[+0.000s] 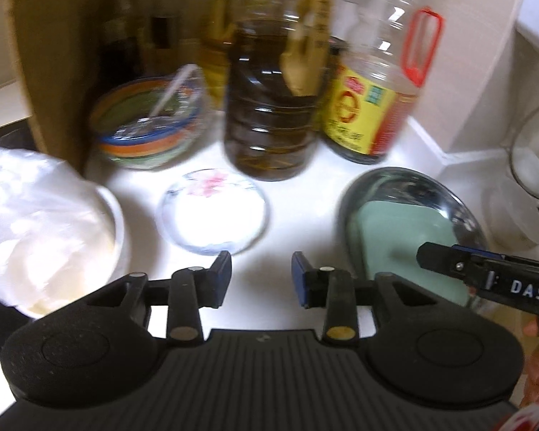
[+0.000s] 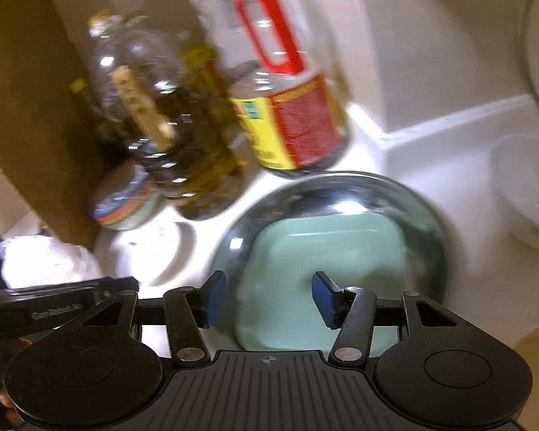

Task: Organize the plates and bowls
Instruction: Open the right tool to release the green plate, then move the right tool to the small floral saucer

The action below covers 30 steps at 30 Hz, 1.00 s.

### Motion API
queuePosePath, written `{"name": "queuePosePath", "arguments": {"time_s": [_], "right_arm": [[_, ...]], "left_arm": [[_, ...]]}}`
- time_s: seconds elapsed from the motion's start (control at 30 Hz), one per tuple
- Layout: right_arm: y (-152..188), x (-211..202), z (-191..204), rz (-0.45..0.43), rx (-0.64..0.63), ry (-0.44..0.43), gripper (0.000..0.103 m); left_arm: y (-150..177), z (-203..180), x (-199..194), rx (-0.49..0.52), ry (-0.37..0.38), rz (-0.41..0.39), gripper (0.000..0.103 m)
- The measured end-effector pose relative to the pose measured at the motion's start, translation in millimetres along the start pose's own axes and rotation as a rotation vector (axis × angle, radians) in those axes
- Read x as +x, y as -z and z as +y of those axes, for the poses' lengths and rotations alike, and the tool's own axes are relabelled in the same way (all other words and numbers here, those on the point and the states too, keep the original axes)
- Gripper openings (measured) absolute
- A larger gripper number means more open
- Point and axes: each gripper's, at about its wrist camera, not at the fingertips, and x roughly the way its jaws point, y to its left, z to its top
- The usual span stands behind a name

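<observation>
Green square plate [image 2: 327, 251] is sitting inside steel bowl [image 2: 424, 212] on white desk [image 1: 305, 194], near back wall corner. Right gripper [image 2: 267, 298] is hovering over plate's near edge, jaws spread, nothing between them. Left gripper [image 1: 261, 278] is hanging over bare desk w/ jaws spread, empty, just in front of small floral dish [image 1: 213, 212]. Striped bowl [image 1: 151, 122] and oil bottles [image 1: 269, 107] are standing behind, toward desk's back edge.
</observation>
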Motion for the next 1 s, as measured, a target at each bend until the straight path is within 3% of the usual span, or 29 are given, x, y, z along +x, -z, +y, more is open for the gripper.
{"name": "queuePosePath", "arguments": {"time_s": [0.2,0.33,0.6,1.0], "right_arm": [[0,15,26,0.028,-0.081,-0.060,0.057],[-1,26,40,0.058,-0.145,-0.063,0.057],[-10,43,45,0.064,-0.165,-0.092,0.057],[-23,68,46,0.070,-0.166,-0.140,0.056]], "left_arm": [[7,19,-2,-0.042,-0.042,-0.007,0.033],[11,25,-2,-0.060,-0.063,-0.010,0.039],[9,28,4,-0.087,-0.072,-0.023,0.045],[2,26,21,-0.146,-0.086,-0.026,0.045]]}}
